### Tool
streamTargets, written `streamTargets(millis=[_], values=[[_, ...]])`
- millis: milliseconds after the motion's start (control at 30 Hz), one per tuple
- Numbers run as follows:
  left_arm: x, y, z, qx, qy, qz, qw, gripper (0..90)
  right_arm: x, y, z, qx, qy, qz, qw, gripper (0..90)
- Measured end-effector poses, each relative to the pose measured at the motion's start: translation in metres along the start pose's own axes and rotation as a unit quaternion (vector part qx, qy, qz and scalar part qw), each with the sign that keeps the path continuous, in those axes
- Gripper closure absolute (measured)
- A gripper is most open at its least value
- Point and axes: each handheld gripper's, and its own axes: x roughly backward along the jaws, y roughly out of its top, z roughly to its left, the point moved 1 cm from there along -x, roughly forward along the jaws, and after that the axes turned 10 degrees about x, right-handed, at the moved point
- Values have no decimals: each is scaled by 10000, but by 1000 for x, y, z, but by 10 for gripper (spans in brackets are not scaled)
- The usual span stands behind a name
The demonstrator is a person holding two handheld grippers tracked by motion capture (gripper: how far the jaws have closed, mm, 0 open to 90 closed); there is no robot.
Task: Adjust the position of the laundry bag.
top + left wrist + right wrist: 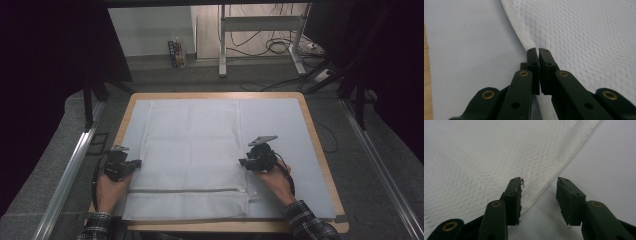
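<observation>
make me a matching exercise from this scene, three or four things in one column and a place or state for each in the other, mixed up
Things:
1. left gripper
2. right gripper
3. mesh bag
4. zipper

States or places:
A. runs across the bag near the person's edge of the table
B. jaws closed at the bag's edge
C. lies flat on the pale mat
D. jaws apart over the bag's edge

Pairs: 1-B, 2-D, 3-C, 4-A
</observation>
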Motion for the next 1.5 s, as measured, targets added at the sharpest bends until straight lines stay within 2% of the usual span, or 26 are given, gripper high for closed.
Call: streamTargets(millis=[67,100,133,200,233,300,333,467,600,733,933,1133,1300,1333,1500], values=[[0,0,0,-9,11,10,10000,883,-5,0,5,128,-124,66,9998,545],[0,0,0,-10,7,7,10000,884,-5,1,7,164,-209,113,9996,603],[0,0,0,-5,1,8,10000,885,-5,1,8,191,-200,97,9996,684],[0,0,0,6,-7,8,10000,887,-6,1,10,144,-151,91,9997,784],[0,0,0,8,5,4,10000,888,-6,1,11,151,-91,88,9998,871],[0,0,0,0,-4,8,10000,891,-6,2,12,142,-20,90,9999,873],[0,0,0,3,-10,14,10000,891,-5,3,14,246,-86,122,9996,880],[0,0,-1,-21,-52,16,10000,891,-2,3,14,305,-110,143,9994,882],[0,1,-7,-127,-107,20,9999,891,5,2,10,288,-139,144,9994,883],[-3,2,-18,-205,-172,-22,9996,892,12,-3,5,246,-154,188,9994,882],[-9,6,-36,-507,-255,64,9984,891,26,-15,-3,187,-231,284,9992,882],[-16,10,-50,-689,-341,146,9969,890,38,-25,-10,90,-257,362,9990,882],[-22,13,-62,-843,-423,231,9953,891,46,-30,-16,47,-345,386,9986,882],[-25,14,-67,-909,-442,253,9946,890,49,-34,-22,-3,-385,390,9985,882],[-30,17,-78,-1006,-566,320,9928,890,54,-39,-30,-80,-455,420,9981,882]])
